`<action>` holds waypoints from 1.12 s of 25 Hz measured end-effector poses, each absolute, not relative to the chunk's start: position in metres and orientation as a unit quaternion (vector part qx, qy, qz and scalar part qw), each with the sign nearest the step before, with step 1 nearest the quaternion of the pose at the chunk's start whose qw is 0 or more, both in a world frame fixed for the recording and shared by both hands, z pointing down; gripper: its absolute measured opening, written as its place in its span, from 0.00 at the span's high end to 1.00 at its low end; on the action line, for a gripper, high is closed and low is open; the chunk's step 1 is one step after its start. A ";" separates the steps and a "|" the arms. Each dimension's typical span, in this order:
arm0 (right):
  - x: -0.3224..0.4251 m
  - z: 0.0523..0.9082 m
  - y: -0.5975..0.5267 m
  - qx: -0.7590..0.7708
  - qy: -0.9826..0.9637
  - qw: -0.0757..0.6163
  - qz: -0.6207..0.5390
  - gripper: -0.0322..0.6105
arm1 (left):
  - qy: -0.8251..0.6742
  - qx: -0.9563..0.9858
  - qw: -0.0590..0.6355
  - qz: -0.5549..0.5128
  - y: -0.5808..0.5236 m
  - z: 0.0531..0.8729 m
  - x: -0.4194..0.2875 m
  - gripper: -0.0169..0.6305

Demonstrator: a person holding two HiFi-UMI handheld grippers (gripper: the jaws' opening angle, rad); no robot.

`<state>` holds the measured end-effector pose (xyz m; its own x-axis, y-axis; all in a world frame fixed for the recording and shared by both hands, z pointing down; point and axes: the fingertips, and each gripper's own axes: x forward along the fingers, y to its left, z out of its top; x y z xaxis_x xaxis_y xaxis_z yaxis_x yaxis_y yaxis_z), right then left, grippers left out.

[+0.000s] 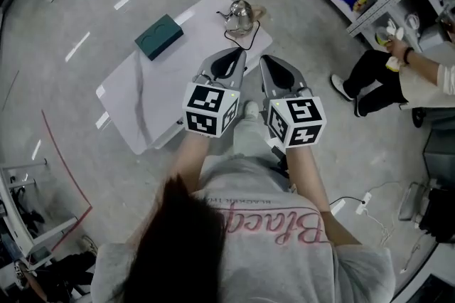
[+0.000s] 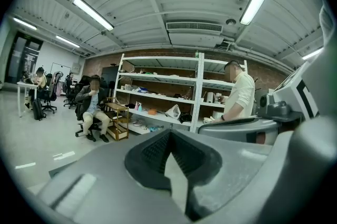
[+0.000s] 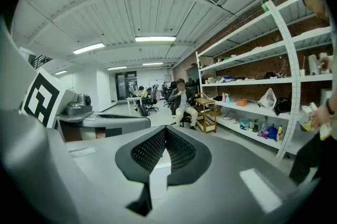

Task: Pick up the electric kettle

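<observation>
A shiny metal electric kettle (image 1: pixel 240 16) stands at the far corner of a white table (image 1: pixel 142 106), with a black cord looped beside it. My left gripper (image 1: pixel 229 61) and right gripper (image 1: pixel 274 68) are held side by side over the table's near edge, well short of the kettle. Both point toward it. In the left gripper view the left gripper (image 2: pixel 169 134) has its jaws together with nothing between them. The right gripper (image 3: pixel 166 131) looks the same in its own view. Both gripper views look across the room, and neither shows the kettle.
A dark green box (image 1: pixel 159 36) lies on the table left of the kettle. A person (image 1: pixel 402 77) crouches by shelving at the right. A seated person (image 2: pixel 93 107) and a wooden cart (image 2: pixel 118 120) are across the room. A power strip (image 1: pixel 364 203) lies on the floor.
</observation>
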<state>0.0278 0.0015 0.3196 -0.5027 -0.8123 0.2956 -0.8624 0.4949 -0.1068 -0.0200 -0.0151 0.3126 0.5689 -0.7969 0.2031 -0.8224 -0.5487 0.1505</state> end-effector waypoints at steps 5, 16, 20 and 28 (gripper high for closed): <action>0.046 0.320 -0.062 0.476 -0.864 0.101 0.131 0.92 | -0.475 0.870 0.123 0.058 -0.074 0.315 -0.005 0.97; 0.078 0.304 -0.182 0.423 -0.892 0.106 0.118 0.92 | -0.497 0.856 0.129 0.054 -0.187 0.321 0.028 0.97; 0.079 0.318 -0.206 0.383 -0.909 0.145 0.078 0.92 | -0.505 0.852 0.129 0.046 -0.215 0.333 0.031 0.97; 0.077 0.368 -0.251 0.374 -0.909 0.169 0.078 0.92 | -0.522 0.839 0.147 0.040 -0.261 0.376 0.022 0.97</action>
<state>0.0768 -0.2506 0.3683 -0.6639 -0.6530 0.3645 -0.7055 0.7086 -0.0155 0.0224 -0.2610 0.3763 0.4523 -0.8644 0.2198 -0.8877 -0.4125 0.2044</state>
